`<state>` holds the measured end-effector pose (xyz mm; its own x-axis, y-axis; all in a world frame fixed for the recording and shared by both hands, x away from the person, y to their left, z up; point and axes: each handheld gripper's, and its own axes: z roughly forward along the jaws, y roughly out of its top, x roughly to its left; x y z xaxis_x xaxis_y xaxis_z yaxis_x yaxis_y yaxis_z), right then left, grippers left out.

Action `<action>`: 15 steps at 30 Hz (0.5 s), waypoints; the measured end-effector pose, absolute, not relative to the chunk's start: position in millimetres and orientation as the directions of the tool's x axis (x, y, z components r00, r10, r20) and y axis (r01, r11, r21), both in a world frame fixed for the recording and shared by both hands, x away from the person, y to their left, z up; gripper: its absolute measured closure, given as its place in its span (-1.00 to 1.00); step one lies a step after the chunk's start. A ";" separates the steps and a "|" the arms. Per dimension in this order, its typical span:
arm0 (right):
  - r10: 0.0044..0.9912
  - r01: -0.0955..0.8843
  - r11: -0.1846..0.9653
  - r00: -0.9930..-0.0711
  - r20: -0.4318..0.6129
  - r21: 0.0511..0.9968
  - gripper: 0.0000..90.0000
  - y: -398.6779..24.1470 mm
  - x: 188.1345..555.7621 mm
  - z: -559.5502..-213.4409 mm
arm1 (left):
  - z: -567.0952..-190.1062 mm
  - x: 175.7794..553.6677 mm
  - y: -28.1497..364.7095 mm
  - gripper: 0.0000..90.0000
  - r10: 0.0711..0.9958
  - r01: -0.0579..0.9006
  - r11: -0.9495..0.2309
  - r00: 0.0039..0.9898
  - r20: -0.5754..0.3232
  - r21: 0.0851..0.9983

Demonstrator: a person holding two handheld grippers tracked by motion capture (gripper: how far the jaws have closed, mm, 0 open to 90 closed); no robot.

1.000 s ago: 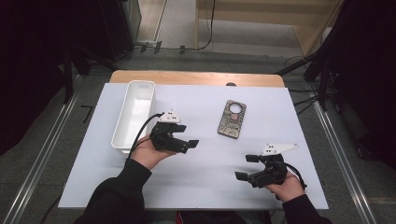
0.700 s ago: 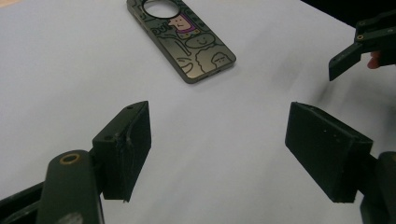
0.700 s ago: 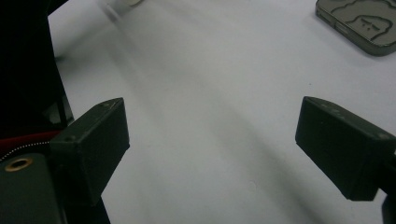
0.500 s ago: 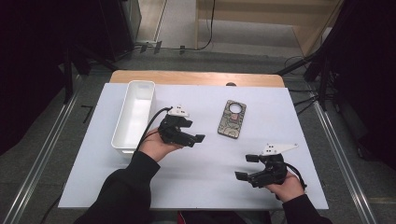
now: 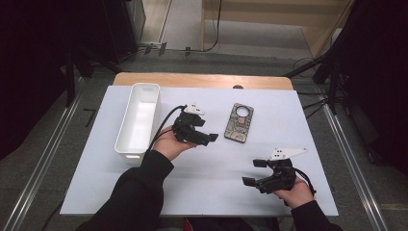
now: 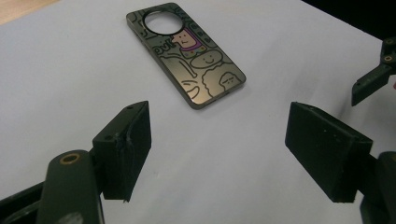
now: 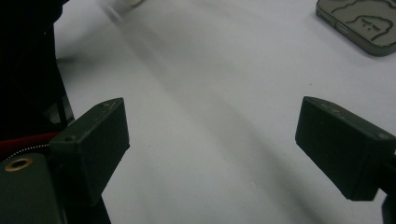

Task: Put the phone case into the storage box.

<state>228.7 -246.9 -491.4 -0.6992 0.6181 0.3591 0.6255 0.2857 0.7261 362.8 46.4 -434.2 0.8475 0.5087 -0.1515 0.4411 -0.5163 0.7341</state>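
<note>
A dark phone case (image 5: 239, 123) printed with cartoon figures lies flat on the white table sheet, its round camera hole at the far end. My left gripper (image 5: 206, 131) hovers just left of it, open and pointing toward it, with nothing between the jaws. In the left gripper view the case (image 6: 187, 51) lies ahead of the open left gripper (image 6: 217, 140), beyond its tips. My right gripper (image 5: 254, 172) rests low near the table's front right, open and empty, pointing left. In the right gripper view a corner of the case (image 7: 364, 23) sits far off at the top right, past the open right gripper (image 7: 212, 140).
A long white bin (image 5: 139, 120) stands on the left part of the white sheet (image 5: 288, 110), behind my left forearm. A wooden table edge (image 5: 202, 80) runs along the far side. Metal rails flank the table on both sides.
My left gripper has slid to the right, away from the bin and closer to the phone case, jaws still open. The right gripper has stayed put.
</note>
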 end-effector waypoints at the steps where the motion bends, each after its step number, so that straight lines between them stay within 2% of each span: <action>1: 0.618 0.625 0.286 -0.699 0.359 0.726 -0.80 -246.9 228.6 -491.4 | -433.9 363.7 44.6 -0.51 0.508 0.442 -0.516 0.847 -0.153 0.734; 15: 0.611 0.622 0.292 -0.706 0.359 0.727 -0.80 -245.3 227.8 -491.1 | -435.9 374.7 17.6 -0.51 0.510 0.449 -0.517 0.845 -0.160 0.729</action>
